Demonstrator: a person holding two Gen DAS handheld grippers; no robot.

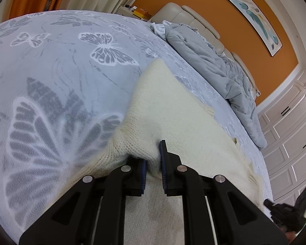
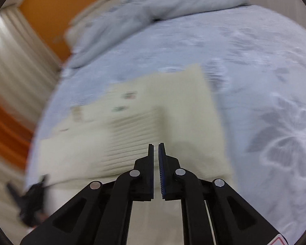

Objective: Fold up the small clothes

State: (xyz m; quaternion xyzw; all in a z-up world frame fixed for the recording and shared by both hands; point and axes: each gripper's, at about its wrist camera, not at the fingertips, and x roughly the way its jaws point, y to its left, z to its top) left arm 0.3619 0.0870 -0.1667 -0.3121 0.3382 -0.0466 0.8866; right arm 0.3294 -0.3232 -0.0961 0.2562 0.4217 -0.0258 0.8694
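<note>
Cream sweater (image 1: 173, 106) lengthwise toward headboard, pinched by left hand-held gripper (image 1: 154, 163); right hand-held gripper (image 2: 156, 157) pressed together.

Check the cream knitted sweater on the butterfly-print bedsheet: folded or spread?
Mostly spread. The cream knitted sweater lies flat across the butterfly-print bedsheet, one bunched edge pinched in the left gripper. The right wrist view is too blurred to confirm folds.

No legible text, labels, brands or numbers anywhere, right wrist view motion-blurred
</note>
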